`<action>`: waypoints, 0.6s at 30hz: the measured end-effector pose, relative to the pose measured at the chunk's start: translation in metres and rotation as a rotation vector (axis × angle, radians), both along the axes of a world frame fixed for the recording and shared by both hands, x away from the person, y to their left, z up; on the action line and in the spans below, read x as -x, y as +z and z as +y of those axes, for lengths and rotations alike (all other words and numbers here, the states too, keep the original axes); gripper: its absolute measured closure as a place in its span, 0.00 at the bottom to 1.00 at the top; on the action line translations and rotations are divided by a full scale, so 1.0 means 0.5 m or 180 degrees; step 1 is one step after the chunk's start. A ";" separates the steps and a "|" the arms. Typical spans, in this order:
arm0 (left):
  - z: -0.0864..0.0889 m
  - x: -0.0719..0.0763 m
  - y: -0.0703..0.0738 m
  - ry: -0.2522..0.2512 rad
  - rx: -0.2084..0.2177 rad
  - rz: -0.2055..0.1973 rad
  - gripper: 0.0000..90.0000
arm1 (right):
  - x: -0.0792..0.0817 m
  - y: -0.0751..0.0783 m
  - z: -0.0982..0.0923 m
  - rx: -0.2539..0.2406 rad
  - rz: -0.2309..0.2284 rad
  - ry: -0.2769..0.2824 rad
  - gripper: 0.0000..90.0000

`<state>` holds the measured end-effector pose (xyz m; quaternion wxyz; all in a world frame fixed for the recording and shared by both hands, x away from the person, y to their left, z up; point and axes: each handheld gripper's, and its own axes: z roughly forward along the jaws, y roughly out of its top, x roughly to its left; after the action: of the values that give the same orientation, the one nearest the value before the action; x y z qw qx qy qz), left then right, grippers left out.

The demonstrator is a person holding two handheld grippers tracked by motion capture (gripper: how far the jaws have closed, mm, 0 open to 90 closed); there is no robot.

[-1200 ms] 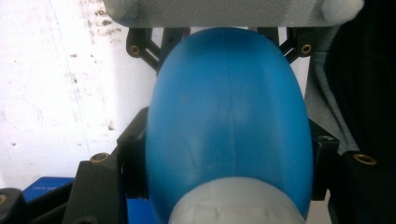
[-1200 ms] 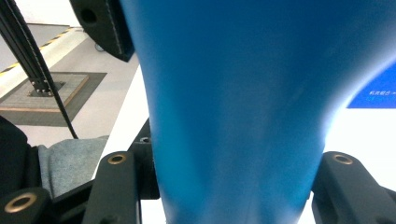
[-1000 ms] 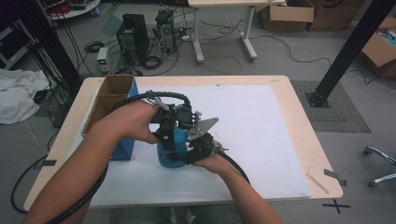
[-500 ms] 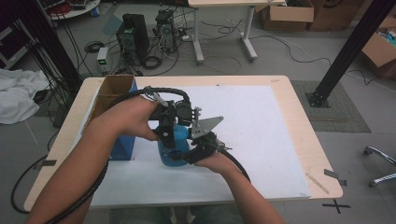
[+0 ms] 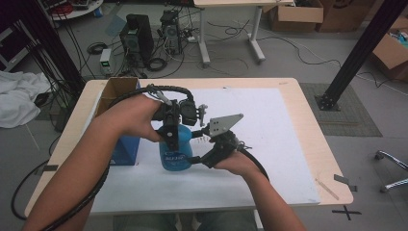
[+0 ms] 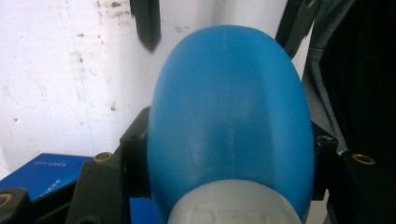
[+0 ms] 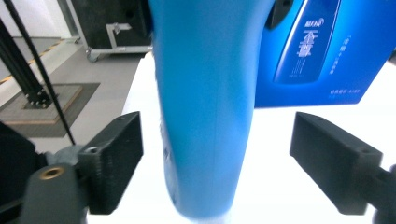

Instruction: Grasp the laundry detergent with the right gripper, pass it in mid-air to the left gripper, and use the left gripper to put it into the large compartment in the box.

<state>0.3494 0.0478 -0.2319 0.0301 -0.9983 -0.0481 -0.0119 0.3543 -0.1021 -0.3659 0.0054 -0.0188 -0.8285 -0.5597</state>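
Note:
A blue plastic bottle [image 5: 175, 155] stands upright over the white mat [image 5: 279, 144]; whether its base touches the mat I cannot tell. My left gripper [image 5: 172, 134] comes down from above and is shut on the bottle [image 6: 229, 107] just below its white cap [image 6: 233, 205], one jaw on each side of the left gripper [image 6: 229, 145]. My right gripper [image 5: 201, 158] reaches in from the right at the bottle's lower body. Its jaws have just been opening. In the right gripper view the bottle [image 7: 205, 93] stands between the right gripper [image 7: 217, 140] jaws with gaps on both sides.
A blue carton [image 5: 123, 150] stands just left of the bottle and shows behind it [image 7: 322, 51]. An open cardboard box [image 5: 115, 89] sits at the table's back left. The wooden table [image 5: 308, 101] ends close on the right; cables, computers and a black post stand on the floor beyond.
The right gripper's jaws have come off the bottle and spread apart, and that hand has drawn slightly right and up. The left gripper keeps its hold and has not moved.

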 end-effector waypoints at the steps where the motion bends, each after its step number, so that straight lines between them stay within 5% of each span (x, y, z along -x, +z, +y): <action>1: 0.002 -0.002 0.003 0.0023 0.0003 -0.0001 0.43 | -0.001 0.004 -0.004 0.0062 0.0024 0.0019 0.14; 7: 0.020 -0.016 0.021 0.0120 0.0005 0.0028 0.43 | -0.008 0.028 -0.027 0.0291 0.0017 0.0008 0.09; 18: 0.047 -0.045 0.067 0.0628 0.0000 0.0045 0.42 | -0.024 0.068 -0.075 0.0760 -0.0011 -0.0052 0.00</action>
<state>0.3717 0.0711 -0.1985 0.0315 -0.9888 -0.1460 -0.0018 0.3664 -0.1393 -0.3321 -0.0028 -0.0251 -0.8891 -0.4570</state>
